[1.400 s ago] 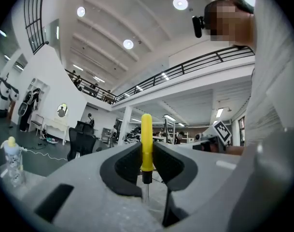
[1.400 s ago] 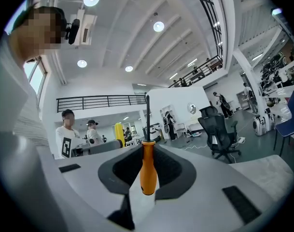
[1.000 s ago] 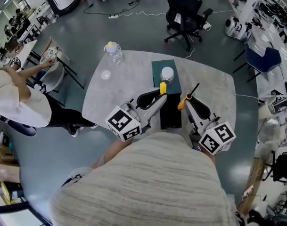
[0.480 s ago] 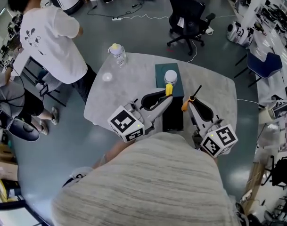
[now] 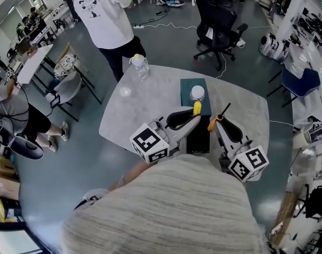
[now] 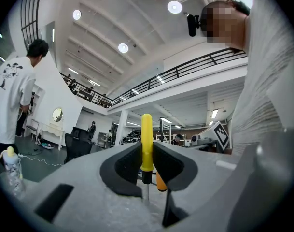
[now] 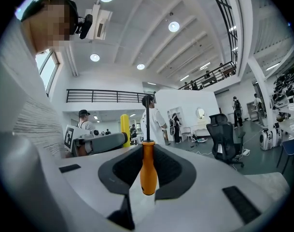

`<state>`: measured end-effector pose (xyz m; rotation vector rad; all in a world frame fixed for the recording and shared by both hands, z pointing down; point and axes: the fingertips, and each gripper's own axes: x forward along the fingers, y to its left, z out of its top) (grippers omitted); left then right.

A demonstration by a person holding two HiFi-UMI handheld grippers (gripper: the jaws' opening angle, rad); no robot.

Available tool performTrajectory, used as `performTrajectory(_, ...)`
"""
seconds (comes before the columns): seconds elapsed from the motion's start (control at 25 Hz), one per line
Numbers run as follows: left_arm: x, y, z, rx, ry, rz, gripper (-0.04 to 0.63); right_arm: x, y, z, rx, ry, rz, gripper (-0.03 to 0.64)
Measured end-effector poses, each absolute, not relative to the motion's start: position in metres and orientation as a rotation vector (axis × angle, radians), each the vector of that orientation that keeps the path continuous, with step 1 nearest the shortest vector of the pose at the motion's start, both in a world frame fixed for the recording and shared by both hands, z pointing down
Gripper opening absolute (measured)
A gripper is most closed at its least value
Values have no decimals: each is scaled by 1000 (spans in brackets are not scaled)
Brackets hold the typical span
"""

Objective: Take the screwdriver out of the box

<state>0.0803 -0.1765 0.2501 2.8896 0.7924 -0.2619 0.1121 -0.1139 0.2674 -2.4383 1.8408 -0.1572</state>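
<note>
Both grippers hang over the round grey table (image 5: pixel 145 107), each holding a screwdriver. My left gripper (image 5: pixel 194 113) (image 6: pixel 147 149) is shut on a yellow-handled screwdriver (image 5: pixel 197 108) (image 6: pixel 146 139), whose thin shaft points back toward the camera. My right gripper (image 5: pixel 214 123) (image 7: pixel 147 151) is shut on an orange-handled screwdriver (image 5: pixel 212 124) (image 7: pixel 148 173), with its black shaft (image 7: pixel 147 117) pointing away and upward. The black box (image 5: pixel 198 137) lies on the table between and below the two grippers. In the right gripper view the yellow screwdriver (image 7: pixel 124 123) shows off to the left.
A dark green pad (image 5: pixel 191 84) with a white round object (image 5: pixel 197 92) lies beyond the box. A water bottle (image 5: pixel 141 65) stands at the table's far left. A person in a white T-shirt (image 5: pixel 105 12) stands behind the table, an office chair (image 5: pixel 220 23) further back.
The person in the white T-shirt has walked from the left side round to behind the table. Both grippers keep their screwdrivers and hold their places over the box.
</note>
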Motion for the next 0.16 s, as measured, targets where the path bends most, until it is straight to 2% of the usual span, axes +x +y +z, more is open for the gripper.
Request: performTrajectory(0.16,80,-181,249,2883,784,-259,77,110,-120,266,-2435,1858,-162,67)
